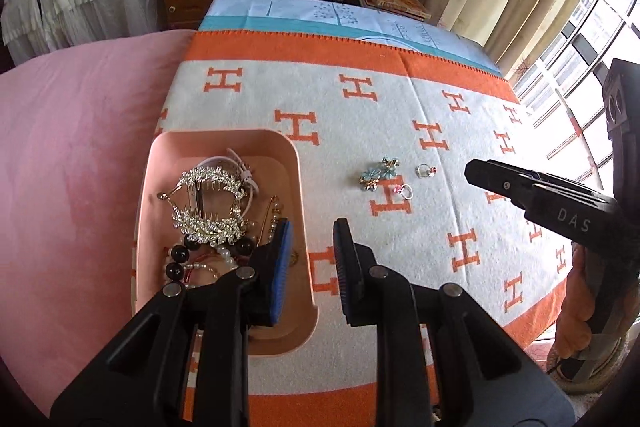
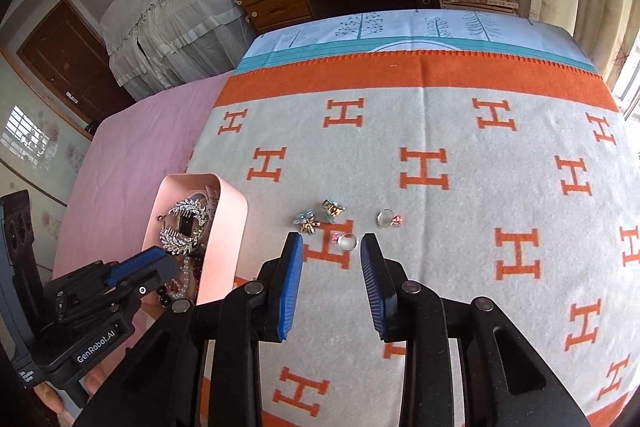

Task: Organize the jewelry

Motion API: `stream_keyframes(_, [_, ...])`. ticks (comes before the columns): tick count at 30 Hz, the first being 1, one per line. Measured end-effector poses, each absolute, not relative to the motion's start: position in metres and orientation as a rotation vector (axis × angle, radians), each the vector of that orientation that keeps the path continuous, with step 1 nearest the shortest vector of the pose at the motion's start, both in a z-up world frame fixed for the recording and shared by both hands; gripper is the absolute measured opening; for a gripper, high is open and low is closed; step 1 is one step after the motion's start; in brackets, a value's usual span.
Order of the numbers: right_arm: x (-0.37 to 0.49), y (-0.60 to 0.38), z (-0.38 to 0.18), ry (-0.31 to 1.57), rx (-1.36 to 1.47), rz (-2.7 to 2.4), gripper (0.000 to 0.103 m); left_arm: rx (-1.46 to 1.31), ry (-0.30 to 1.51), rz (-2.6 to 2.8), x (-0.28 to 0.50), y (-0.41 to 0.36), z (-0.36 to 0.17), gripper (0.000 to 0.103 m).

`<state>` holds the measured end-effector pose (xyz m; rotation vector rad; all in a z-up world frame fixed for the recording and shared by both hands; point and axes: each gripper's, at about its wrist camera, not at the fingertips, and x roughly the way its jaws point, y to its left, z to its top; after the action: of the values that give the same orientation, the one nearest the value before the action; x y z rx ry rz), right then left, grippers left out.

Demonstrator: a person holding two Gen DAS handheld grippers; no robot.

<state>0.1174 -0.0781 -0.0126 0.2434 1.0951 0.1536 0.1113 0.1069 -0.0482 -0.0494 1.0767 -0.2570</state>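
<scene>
Lining up on the near ring

Our right claw [image 2: 331, 259] hangs wide open and empty above the blanket [image 2: 460, 227], the pink-stoned ring [image 2: 346, 241] lying just ahead between its pads. We should drop straight, straddle the band, close gently. Left claw [image 1: 310, 247], also open and empty, waits over the pink tray [image 1: 160, 155] rim. The flower clips [image 2: 320, 215] and second ring [image 2: 387, 218] lie beyond.
</scene>
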Motion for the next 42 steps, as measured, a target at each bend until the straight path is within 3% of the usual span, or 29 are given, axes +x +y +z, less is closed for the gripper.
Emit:
stream_keyframes(9, [0.126,-0.1,0.026,1.05,0.176,0.175,0.03,-0.123,1.119,-0.303,0.13,0.072,-0.025,0.018])
stream_keyframes(13, [0.143,-0.11,0.032,1.045,0.153,0.193,0.03,-0.104,1.159,-0.257,0.149,0.053,-0.04,0.018])
stream_keyframes(26, [0.179,-0.133,-0.028,1.16,0.211,0.243,0.03,-0.115,1.294,-0.159,0.197,0.02,-0.114,0.018])
stream_keyframes(42, [0.177,-0.138,-0.047,1.166,0.223,0.27,0.03,-0.092,1.335,-0.084,0.216,0.003,-0.135,0.018])
